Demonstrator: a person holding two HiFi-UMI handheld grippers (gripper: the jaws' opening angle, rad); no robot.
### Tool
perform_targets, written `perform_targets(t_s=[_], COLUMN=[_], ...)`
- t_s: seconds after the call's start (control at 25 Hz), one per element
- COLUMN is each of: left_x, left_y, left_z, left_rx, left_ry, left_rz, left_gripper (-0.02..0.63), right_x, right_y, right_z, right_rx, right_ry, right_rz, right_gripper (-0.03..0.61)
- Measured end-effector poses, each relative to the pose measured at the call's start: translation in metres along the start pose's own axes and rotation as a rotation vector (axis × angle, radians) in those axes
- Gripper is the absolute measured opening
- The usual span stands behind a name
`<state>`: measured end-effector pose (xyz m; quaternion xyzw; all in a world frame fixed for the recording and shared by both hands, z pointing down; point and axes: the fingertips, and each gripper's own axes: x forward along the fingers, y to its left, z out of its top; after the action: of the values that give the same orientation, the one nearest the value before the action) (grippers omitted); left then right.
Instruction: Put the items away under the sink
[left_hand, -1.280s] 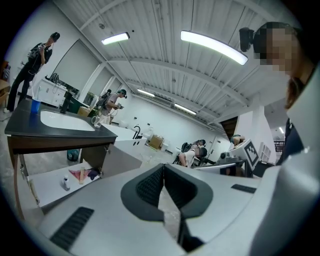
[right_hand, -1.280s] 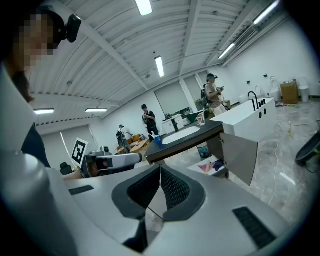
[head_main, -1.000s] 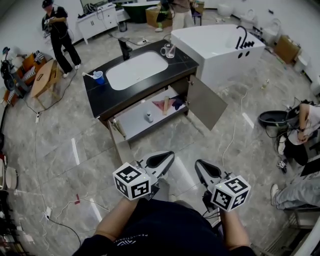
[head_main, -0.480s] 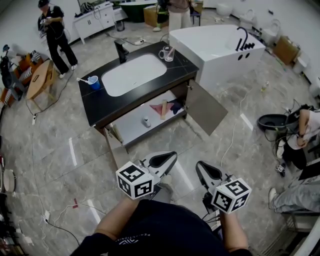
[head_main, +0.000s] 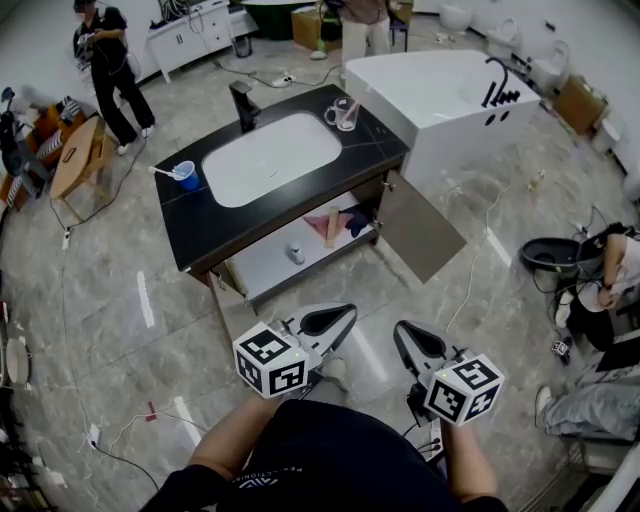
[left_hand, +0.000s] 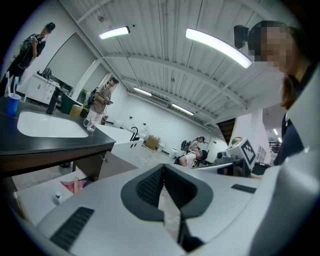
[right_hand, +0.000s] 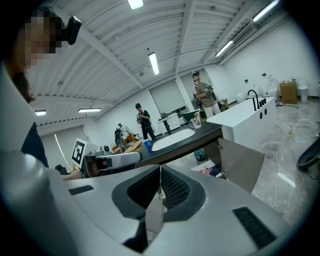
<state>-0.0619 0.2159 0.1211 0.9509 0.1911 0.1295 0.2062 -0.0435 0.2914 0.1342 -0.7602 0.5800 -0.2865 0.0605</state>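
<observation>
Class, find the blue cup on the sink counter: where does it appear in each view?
Head view: the blue cup stands upper left, on the black counter, left of the white basin.
Left gripper view: the cup is at the far left edge, left of the basin.
Right gripper view: the cup is small, near centre, left of the basin.
Shared landmark: the white basin.

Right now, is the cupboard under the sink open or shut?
Open: a door swings wide, and the shelf inside shows, with a small bottle on it.
</observation>
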Motion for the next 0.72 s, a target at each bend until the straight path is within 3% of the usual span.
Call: perform_targets(t_s=[0.72], left_x=[0.023], left_y=[0.077], left_z=[0.029], left_rx=[-0.001], left_ry=[0.013], left_rz=[0.017], left_gripper=[0.009], right_x=[0.079], right_y=[-0.030], right_z=[0.042], right_rx=[-0.023], right_ry=[0.058], right_rz=[0.019], right_gripper=[0.035])
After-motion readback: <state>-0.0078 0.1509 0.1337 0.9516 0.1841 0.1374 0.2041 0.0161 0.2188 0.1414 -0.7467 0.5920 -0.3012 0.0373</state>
